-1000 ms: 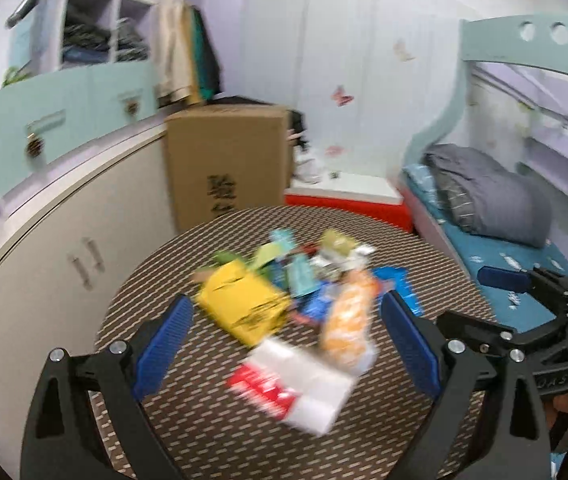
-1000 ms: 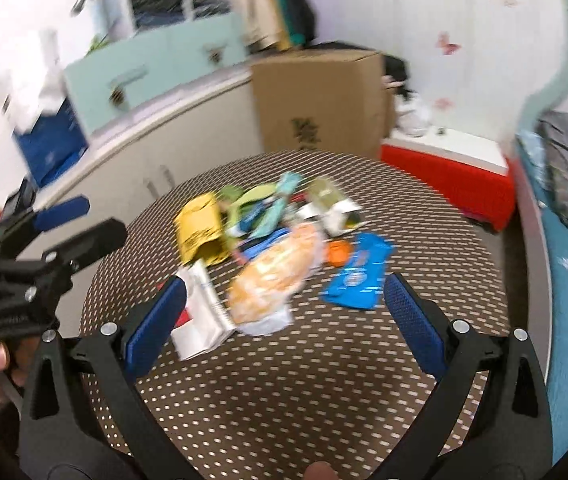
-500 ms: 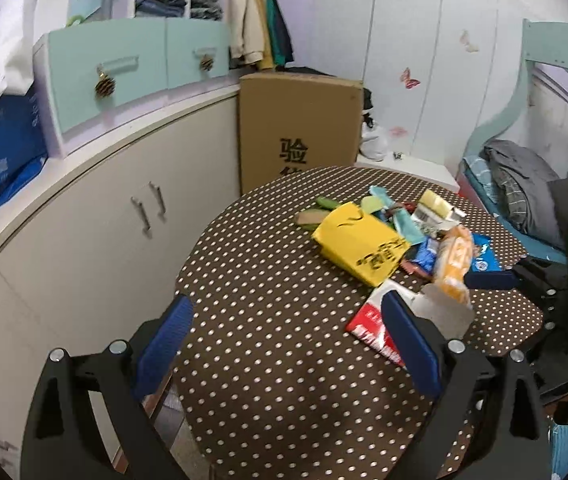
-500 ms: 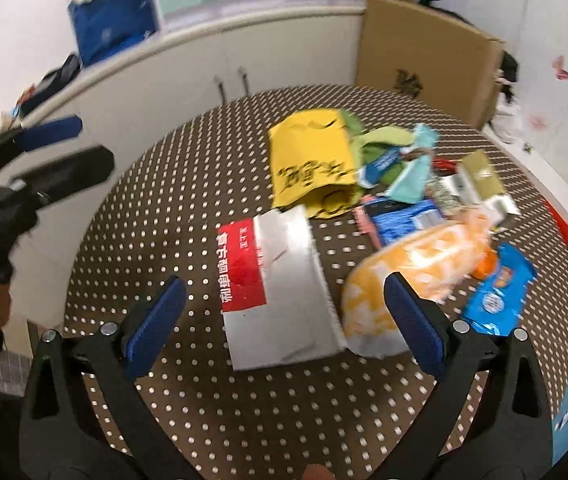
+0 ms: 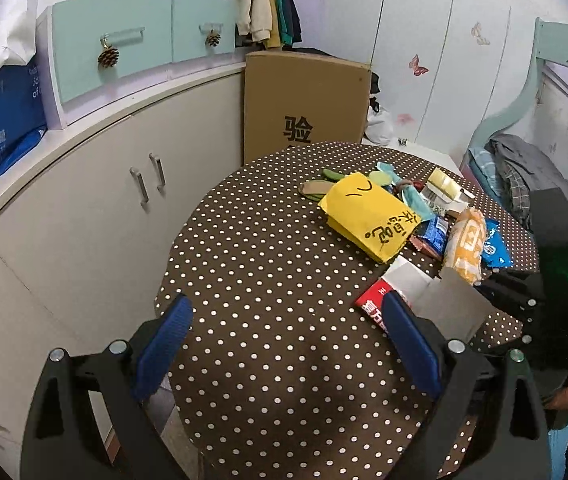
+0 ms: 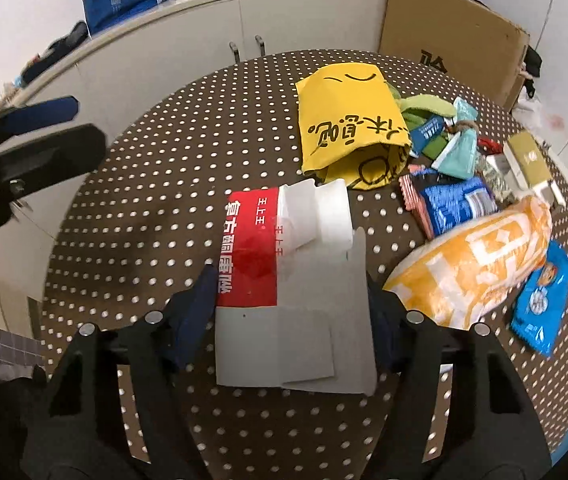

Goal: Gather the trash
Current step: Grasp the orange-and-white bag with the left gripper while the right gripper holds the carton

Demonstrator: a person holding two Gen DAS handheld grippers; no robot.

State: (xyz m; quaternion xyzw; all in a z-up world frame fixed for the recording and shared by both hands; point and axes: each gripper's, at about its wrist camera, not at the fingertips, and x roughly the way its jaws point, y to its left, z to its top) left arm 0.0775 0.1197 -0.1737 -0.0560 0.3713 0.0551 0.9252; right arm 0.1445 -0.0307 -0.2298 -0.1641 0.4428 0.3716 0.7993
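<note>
- my right gripper sat directly over the near end of the red-and-white flattened carton; its jaws had just been closing, with the carton between them and the pads at its two long edges, so i judged it gripped.
- the carton lay on the dotted table, its long axis running away from me toward the yellow bag.
- my left gripper stood wide and empty, off to the carton's left over bare cloth, so the right hand was nearer.
</note>
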